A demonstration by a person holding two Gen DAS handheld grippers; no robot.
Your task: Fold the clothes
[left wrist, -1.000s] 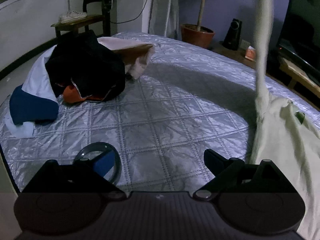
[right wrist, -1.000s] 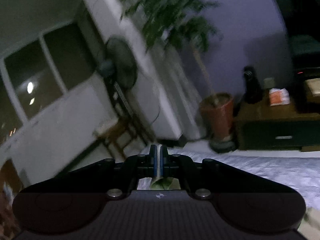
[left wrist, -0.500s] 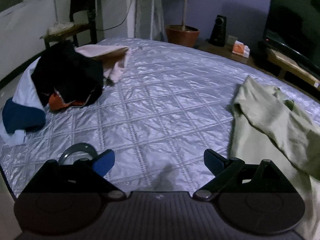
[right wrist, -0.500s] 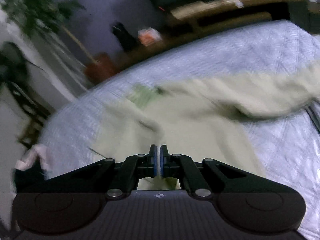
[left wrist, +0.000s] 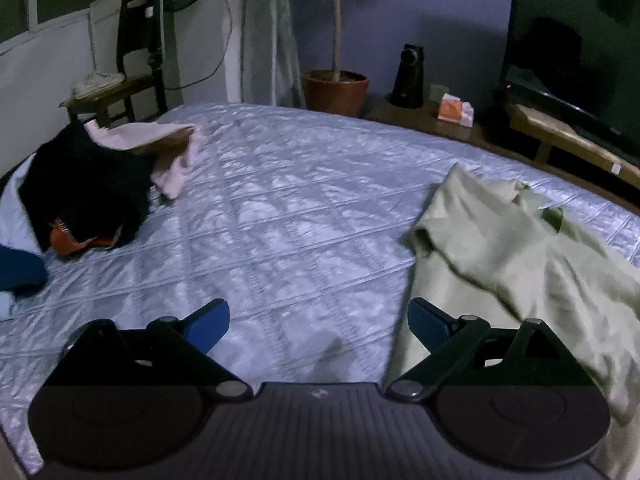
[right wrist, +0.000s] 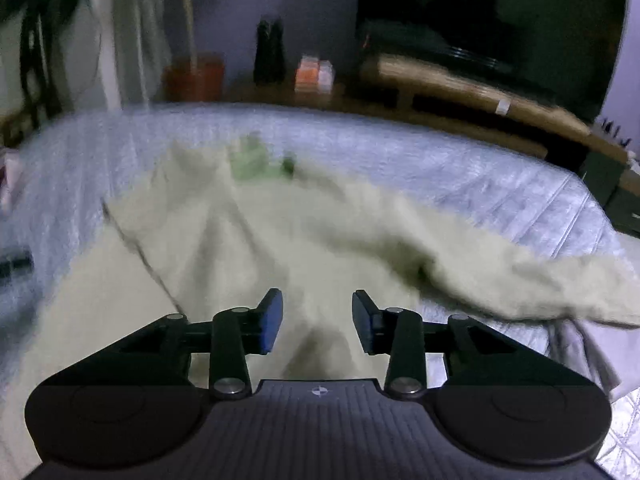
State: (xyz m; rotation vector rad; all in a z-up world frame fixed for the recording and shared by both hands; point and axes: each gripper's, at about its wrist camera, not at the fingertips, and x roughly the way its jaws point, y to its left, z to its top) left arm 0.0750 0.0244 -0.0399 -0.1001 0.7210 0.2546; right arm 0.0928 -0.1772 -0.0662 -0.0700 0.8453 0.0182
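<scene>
Bedding of silvery quilted fabric covers the bed, and a pale green shirt lies crumpled on its right side, one sleeve thrown out to the right in the right wrist view. A darker green patch shows at its far edge, near the collar, though blur hides the detail.

Left tool hangs released over bare quilt just left of the shirt's edge, its blue pads wide apart and holding nothing. Right tool sits over the middle of the shirt, also released, with cloth visible between its pads but not pinched.

On the far left of the bed rests a pile of clothes: something black on top, a pinkish garment behind it, orange and blue beneath. Beyond the bed stand a potted plant, a dark speaker, a television on a wooden stand, and a wooden chair on the left.
</scene>
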